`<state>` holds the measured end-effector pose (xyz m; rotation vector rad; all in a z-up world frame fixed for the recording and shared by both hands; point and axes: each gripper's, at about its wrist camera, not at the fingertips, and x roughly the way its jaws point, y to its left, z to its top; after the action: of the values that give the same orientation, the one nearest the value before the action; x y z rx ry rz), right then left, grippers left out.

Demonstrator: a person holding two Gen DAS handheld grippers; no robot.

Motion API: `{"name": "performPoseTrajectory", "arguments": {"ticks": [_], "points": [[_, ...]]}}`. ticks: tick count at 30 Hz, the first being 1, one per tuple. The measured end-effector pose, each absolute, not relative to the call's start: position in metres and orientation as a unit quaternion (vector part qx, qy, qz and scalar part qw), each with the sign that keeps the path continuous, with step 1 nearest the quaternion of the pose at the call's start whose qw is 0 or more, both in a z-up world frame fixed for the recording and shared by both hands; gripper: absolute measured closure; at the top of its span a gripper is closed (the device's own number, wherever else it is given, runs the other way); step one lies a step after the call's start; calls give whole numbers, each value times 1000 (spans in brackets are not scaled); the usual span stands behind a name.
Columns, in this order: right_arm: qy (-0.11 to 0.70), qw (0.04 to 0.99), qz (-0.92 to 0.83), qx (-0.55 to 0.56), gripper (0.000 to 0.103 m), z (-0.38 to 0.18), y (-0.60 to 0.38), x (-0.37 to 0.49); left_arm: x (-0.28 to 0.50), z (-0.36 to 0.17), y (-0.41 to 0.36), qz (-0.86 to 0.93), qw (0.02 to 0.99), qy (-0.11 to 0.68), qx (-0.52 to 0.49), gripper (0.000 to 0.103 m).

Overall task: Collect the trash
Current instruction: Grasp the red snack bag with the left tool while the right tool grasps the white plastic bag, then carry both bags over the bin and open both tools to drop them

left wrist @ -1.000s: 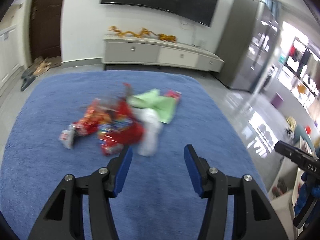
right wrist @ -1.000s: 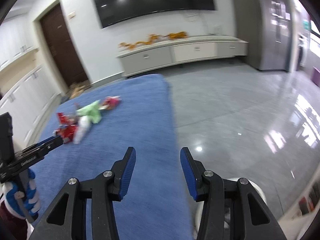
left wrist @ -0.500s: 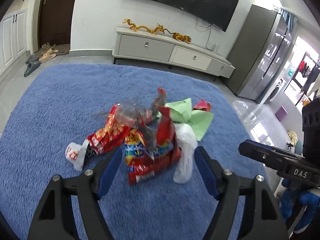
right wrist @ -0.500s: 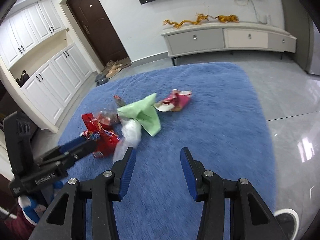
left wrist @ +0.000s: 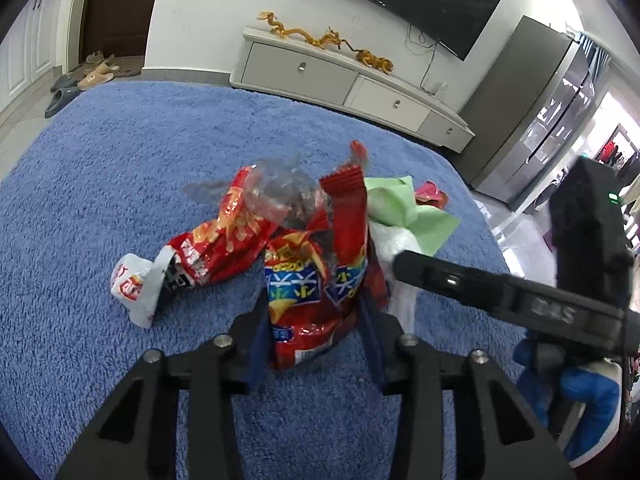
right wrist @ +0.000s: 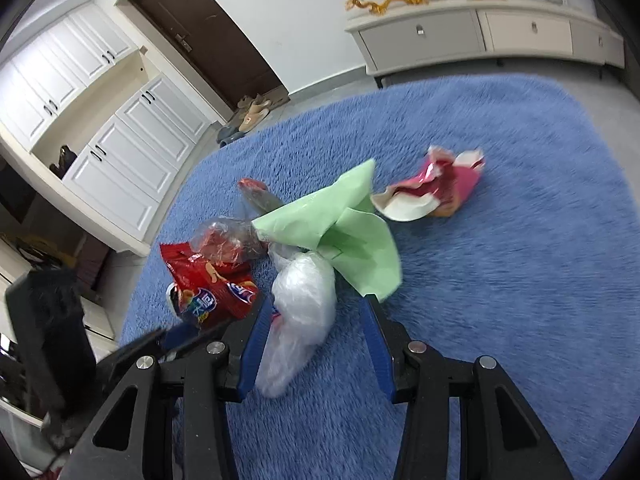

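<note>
A pile of trash lies on a blue rug (left wrist: 120,168). My left gripper (left wrist: 314,320) is open, its fingers on either side of a red snack bag (left wrist: 316,280). Another red snack bag (left wrist: 216,248) and a white wrapper (left wrist: 134,286) lie to its left, with clear plastic (left wrist: 276,188) on top. My right gripper (right wrist: 314,332) is open around a white plastic bag (right wrist: 300,312). Green paper (right wrist: 344,228) lies just beyond it, and a pink wrapper (right wrist: 436,188) farther right. The right gripper shows in the left wrist view (left wrist: 404,262).
A white TV cabinet (left wrist: 340,80) with gold dragon figures stands past the rug under a wall TV. Slippers (left wrist: 80,80) lie by a dark door at the left. White cupboards (right wrist: 120,160) line the left wall. A grey fridge (left wrist: 532,120) stands at the right.
Both grippers have moved down and forward to the pile. The left now straddles the red snack bag and the right straddles the white plastic bag. Both stay open.
</note>
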<state>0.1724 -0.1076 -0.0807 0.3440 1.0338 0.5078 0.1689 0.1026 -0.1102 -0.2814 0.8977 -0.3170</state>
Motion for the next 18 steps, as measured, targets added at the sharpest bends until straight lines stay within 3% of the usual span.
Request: {"name": "performPoseTrajectory", "arguments": {"ticks": [3, 5, 10, 18], "points": [[484, 820, 247, 179, 74, -84, -110, 176, 162, -109, 106, -159, 877, 429, -145, 76], [481, 819, 252, 184, 76, -81, -115, 170, 157, -106, 107, -158, 879, 426, -143, 79], [465, 828, 259, 178, 78, -69, -126, 146, 138, -97, 106, -162, 884, 415, -139, 88], [432, 846, 247, 191, 78, -50, -158, 93, 98, -74, 103, -169, 894, 394, -128, 92]]}}
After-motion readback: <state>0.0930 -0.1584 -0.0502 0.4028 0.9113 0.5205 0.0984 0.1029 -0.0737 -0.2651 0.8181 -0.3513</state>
